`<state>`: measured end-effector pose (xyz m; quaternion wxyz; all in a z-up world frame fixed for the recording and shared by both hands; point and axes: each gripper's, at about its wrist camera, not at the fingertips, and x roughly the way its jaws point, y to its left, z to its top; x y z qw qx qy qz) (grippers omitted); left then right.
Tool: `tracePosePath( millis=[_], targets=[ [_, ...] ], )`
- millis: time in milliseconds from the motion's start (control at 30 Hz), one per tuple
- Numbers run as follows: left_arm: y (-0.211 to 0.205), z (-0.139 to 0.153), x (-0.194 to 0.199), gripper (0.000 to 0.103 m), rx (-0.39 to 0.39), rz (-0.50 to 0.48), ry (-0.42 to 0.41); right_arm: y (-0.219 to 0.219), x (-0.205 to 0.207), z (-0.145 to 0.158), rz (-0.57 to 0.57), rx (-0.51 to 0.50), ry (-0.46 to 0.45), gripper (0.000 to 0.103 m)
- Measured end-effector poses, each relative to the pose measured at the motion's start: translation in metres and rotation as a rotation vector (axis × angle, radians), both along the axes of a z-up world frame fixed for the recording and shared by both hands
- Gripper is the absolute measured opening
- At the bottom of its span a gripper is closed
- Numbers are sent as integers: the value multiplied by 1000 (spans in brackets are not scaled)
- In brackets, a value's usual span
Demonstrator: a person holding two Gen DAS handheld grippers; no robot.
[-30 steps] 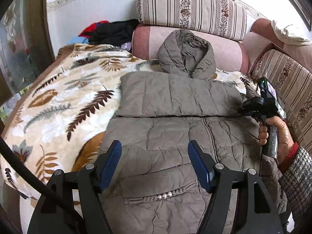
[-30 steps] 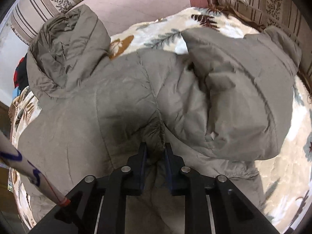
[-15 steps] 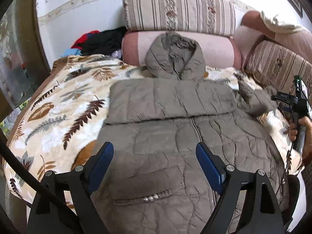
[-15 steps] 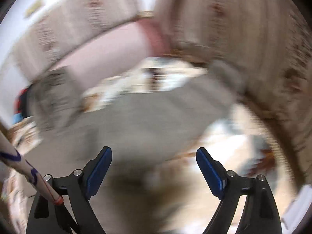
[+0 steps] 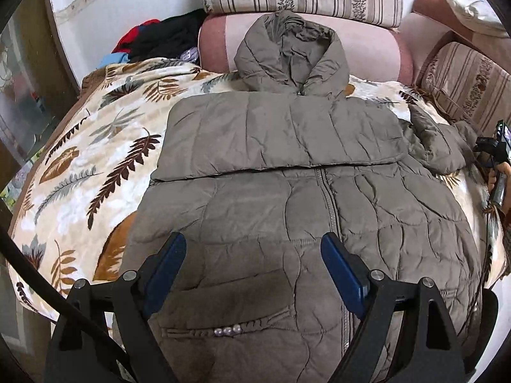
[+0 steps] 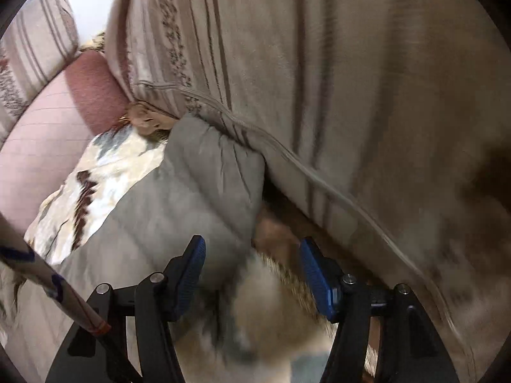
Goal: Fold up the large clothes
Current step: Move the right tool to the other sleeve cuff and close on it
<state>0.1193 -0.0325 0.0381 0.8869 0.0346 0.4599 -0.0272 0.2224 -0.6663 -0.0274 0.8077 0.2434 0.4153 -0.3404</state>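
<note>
jacket lies lengthwise, hood toward cushions — both hand-held grippers open, empty.

Both hand-held grippers apparently agape, empty

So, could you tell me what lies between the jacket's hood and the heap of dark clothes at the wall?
In the left wrist view, the pink bolster lies between the hood and the dark clothes.

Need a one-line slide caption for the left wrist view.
Open left gripper above a hooded quilted jacket, one sleeve folded across the chest, on a leaf-print blanket.
</note>
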Motion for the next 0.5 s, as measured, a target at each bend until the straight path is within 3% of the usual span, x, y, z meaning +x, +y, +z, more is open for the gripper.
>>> tracePosePath(
  millis=[67,100,133,233,367,500],
  targets=[
    [0,-2,5,85,2,15,12,-2,10,-8,11,-4,13,66],
    [0,-4,7,85,10,22,19,-2,15,-10,24,-3,17,52],
    [0,-5,8,85,14,25,25,-3,17,-10,38,7,19,17],
    [3,-8,10,85,15,35,41,2,13,7,37,-44,20,10],
    [11,-7,6,85,-2,40,37,10,-5,46,-6,-202,29,8],
    [20,-1,-3,85,-27,43,16,18,-24,87,-46,-266,-1,8]
  ],
)
